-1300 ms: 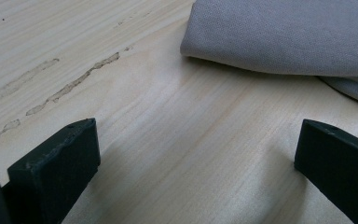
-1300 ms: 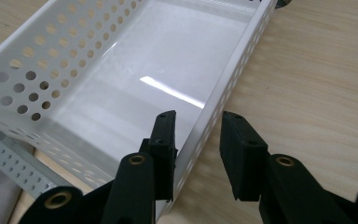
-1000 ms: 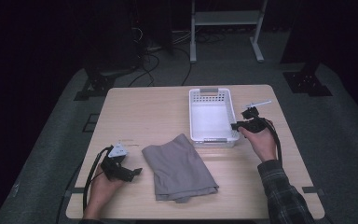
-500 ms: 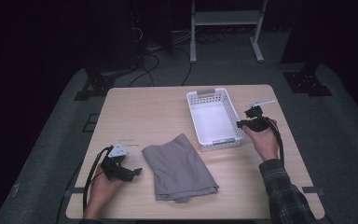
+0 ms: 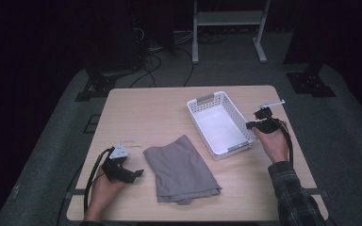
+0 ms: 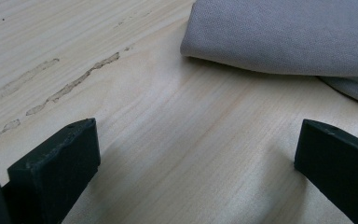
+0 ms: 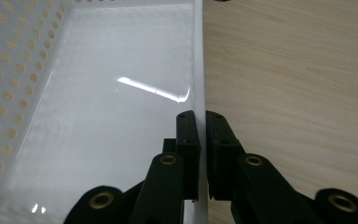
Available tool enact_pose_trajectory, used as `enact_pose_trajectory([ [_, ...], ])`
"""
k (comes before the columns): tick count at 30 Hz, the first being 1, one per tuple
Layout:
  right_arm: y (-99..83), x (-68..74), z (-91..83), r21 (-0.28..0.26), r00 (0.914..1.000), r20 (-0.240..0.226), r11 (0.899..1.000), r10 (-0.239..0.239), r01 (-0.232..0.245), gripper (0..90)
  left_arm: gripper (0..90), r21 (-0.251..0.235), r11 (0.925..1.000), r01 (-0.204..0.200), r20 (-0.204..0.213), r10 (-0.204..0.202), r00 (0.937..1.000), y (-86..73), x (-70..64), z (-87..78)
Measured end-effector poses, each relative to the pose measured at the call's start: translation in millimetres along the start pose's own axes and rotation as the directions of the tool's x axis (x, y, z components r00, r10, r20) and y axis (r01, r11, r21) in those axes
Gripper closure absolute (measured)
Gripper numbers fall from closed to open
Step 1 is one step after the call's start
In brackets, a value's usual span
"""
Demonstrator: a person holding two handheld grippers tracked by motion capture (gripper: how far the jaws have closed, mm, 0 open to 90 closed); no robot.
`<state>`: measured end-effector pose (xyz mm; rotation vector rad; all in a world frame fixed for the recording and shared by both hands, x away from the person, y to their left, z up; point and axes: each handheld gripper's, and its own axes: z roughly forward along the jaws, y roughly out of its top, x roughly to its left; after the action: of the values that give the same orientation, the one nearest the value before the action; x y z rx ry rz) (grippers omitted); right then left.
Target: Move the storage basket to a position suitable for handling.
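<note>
A white perforated basket (image 5: 202, 101) stands at the table's right centre, empty. My right gripper (image 5: 252, 125) is shut on its right side wall; in the right gripper view the jaws clamp the thin white basket wall (image 7: 198, 70), with my right gripper (image 7: 202, 122) pinching it from both sides. A folded grey cloth (image 5: 181, 168) lies at the front middle of the table. My left gripper (image 5: 139, 173) rests on the table just left of the cloth, open, with bare wood between its jaws. The grey cloth (image 6: 284, 35) lies ahead of my left gripper (image 6: 196, 140), apart from it.
The wooden table (image 5: 141, 117) has free room at the back left. Scuff marks (image 6: 70, 86) mark the wood near the left gripper. A metal stand (image 5: 226, 19) and cables (image 5: 146, 44) are on the dark floor behind the table.
The right gripper has pulled the basket to the right and turned it slightly. The left gripper and the cloth have stayed in place.
</note>
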<state>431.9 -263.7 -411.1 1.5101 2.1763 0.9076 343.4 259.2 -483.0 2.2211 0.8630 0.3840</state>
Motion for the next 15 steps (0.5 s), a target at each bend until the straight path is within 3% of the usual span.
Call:
enact_pose_trajectory([
  [15,-12.5,-15.1,-14.8,0.016,0.9999,0.006,1.0,-0.012,0.012,84.0,0.0,0.0,1.0,0.0,0.0,0.0,1.0,0.0,-0.1,0.0],
])
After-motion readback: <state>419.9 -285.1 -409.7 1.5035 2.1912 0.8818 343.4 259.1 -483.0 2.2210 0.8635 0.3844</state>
